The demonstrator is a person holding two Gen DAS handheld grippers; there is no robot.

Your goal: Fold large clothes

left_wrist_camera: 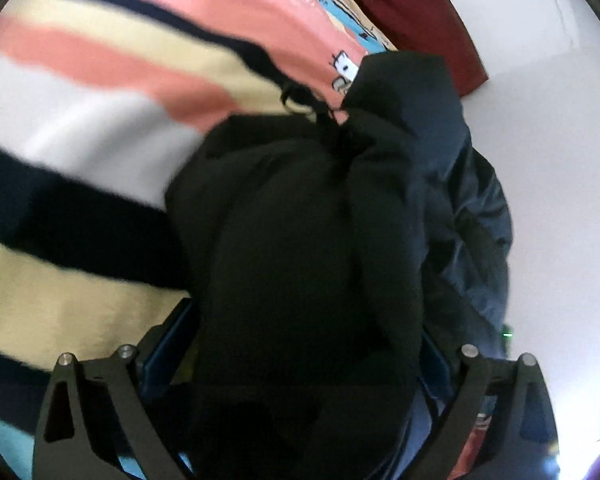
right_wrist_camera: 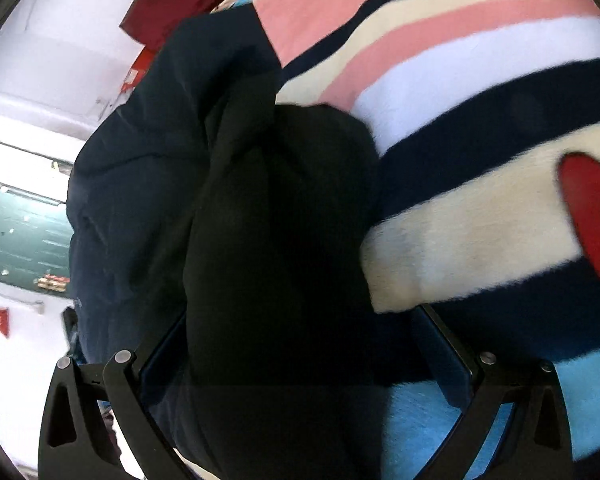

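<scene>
A black garment [left_wrist_camera: 308, 248] with a navy-blue lining [left_wrist_camera: 460, 184] lies on a striped blanket [left_wrist_camera: 100, 80] — pink, cream, white and navy bands — with a red heart [right_wrist_camera: 588, 216] on it.

— What did the left gripper [left_wrist_camera: 304, 360] look like?
— Matte black linkage arms with triangular cut-outs, silver round pins at ten and two o'clock, blue finger pads.
— And the right gripper [right_wrist_camera: 300, 352]?
— The same build: black arms, silver pins, dark blue pads.
</scene>
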